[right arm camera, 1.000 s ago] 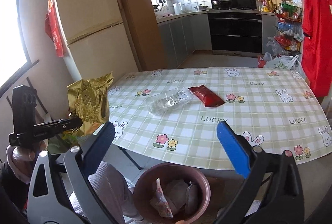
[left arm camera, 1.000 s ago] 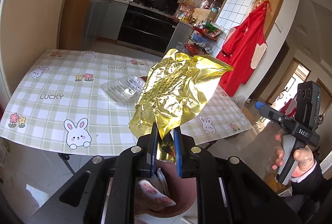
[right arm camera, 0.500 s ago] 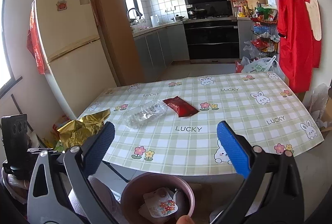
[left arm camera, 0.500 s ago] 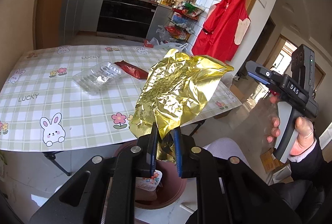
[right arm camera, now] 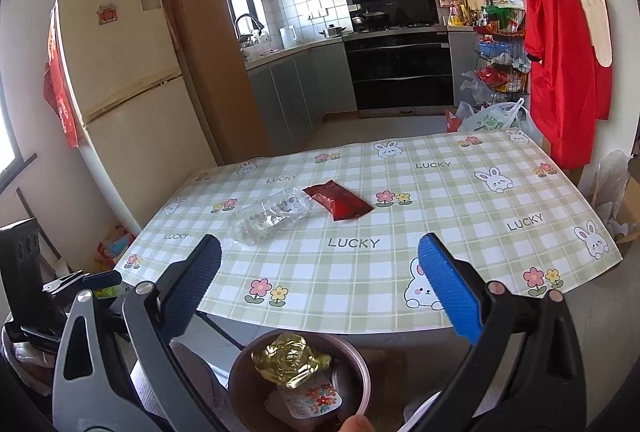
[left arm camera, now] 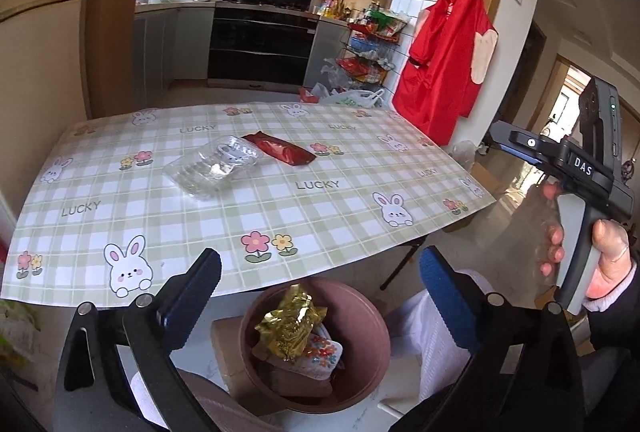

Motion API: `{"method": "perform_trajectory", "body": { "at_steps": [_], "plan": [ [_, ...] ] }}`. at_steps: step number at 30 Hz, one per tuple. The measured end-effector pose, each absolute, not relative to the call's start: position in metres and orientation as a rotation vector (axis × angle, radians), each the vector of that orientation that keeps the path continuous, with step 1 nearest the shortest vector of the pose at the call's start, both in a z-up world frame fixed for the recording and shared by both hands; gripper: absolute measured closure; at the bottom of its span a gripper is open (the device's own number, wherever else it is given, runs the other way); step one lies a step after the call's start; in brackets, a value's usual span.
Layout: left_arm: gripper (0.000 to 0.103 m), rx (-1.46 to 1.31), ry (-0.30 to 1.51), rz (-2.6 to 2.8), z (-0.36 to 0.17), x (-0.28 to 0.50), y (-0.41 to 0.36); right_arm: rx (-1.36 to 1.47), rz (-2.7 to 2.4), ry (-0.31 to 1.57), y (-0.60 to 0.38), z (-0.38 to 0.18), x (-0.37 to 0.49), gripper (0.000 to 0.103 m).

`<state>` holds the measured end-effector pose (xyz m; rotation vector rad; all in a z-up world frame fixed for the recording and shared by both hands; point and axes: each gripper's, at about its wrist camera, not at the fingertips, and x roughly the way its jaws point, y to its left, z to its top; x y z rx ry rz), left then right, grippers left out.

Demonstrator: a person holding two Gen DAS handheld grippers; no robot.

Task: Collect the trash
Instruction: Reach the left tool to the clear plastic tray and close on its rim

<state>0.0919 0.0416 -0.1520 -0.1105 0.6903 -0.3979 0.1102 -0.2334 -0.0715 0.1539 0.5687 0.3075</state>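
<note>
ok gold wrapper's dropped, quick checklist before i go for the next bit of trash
1. Gold wrapper in the bin: ok, lying on top of the other trash.
2. Left gripper empty: ok, its jaws have just been opening and nothing is between them.
3. Right gripper empty: ok, jaws wide, nothing between them.
4. Trash left on the table: not ok, a clear plastic tray and a red packet remain.
5. Tray and packet apart: cannot tell, they meet or overlap at one end.
6. Path to them clear: ok, only bare cloth between.
</note>
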Motion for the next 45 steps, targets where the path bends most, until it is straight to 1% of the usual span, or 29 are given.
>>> {"method": "perform_trajectory", "body": {
  "at_steps": [10,19,23,29,30,34,35,36,37,38,42,45],
  "plan": [
    [0.006,-0.112,0.702,-0.276,-0.163,0.098,0.060,0.130,0.282,0.599,-0.227,-0.080,0.115,0.006],
    [0.006,-0.132,0.731,-0.233,-0.180,0.114,0.073,0.127,0.241,0.662,-0.230,-0.107,0.130,0.006],
    [0.006,-0.172,0.750,-0.218,-0.190,0.134,0.081,0.129,0.228,0.690,-0.231,-0.121,0.140,0.006],
    [0.007,-0.260,0.859,-0.153,-0.213,0.188,0.104,0.163,0.229,0.721,-0.237,-0.148,0.161,0.006],
    [0.011,-0.275,0.873,-0.141,-0.216,0.198,0.107,0.169,0.226,0.730,-0.238,-0.153,0.166,0.006],
    [0.022,-0.356,0.928,-0.118,-0.232,0.243,0.119,0.164,0.208,0.766,-0.241,-0.174,0.188,0.006],
    [0.029,-0.379,0.941,-0.113,-0.237,0.255,0.120,0.162,0.203,0.769,-0.242,-0.178,0.193,0.006],
    [0.038,-0.401,0.953,-0.109,-0.242,0.266,0.122,0.160,0.198,0.768,-0.243,-0.182,0.199,0.006],
    [0.043,-0.425,0.962,-0.105,-0.247,0.277,0.123,0.165,0.197,0.760,-0.244,-0.186,0.204,0.006],
    [0.050,-0.451,0.971,-0.101,-0.252,0.288,0.124,0.179,0.199,0.751,-0.246,-0.189,0.211,0.006],
    [0.056,-0.463,0.982,-0.072,-0.269,0.326,0.122,0.216,0.209,0.734,-0.251,-0.198,0.236,0.006],
    [0.057,-0.474,1.006,-0.036,-0.288,0.350,0.125,0.197,0.212,0.745,-0.246,-0.201,0.255,0.006]
  ]
}}
